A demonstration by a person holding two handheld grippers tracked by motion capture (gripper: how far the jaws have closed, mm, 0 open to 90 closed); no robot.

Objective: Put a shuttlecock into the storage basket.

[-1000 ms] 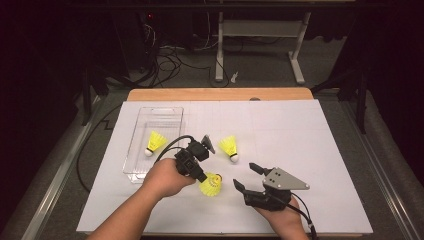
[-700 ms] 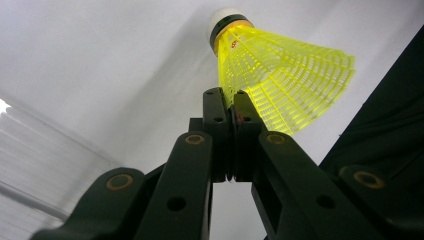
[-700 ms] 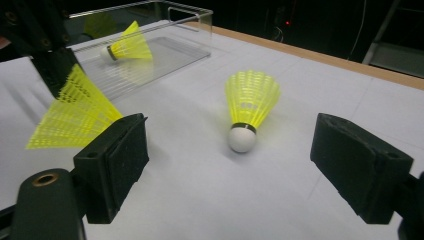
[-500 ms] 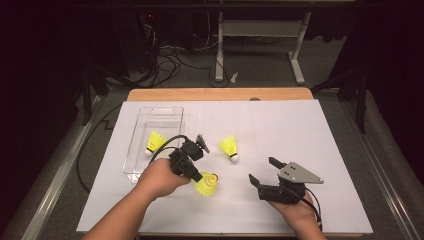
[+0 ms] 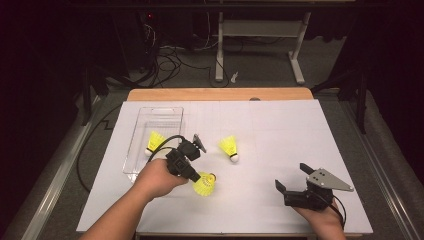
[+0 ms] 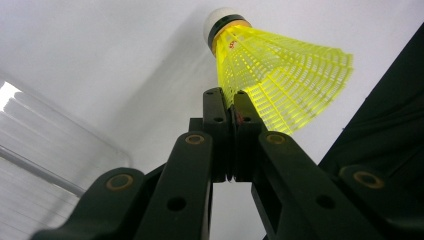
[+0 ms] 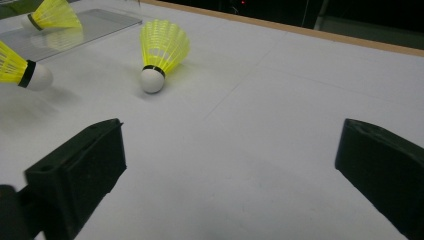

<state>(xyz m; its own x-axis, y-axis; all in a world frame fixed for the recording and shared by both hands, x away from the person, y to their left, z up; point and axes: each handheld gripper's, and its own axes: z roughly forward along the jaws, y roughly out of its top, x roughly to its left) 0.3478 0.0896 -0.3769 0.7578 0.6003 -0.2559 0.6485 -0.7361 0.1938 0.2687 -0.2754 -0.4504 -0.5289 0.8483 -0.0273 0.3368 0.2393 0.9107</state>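
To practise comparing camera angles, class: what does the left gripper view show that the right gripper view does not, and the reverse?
Left gripper view: the left gripper shut on the skirt of the held shuttlecock, cork pointing away. Right gripper view: the right gripper, whose jaws have just been opening, with nothing between them; a loose shuttlecock lying on the white table; a third shuttlecock in the clear tray. Both: the held shuttlecock, the clear tray, the white table.

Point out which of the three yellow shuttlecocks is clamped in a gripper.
The shuttlecock nearest the person: the left gripper pinches its skirt. One other lies in the clear tray, another loose on the table.
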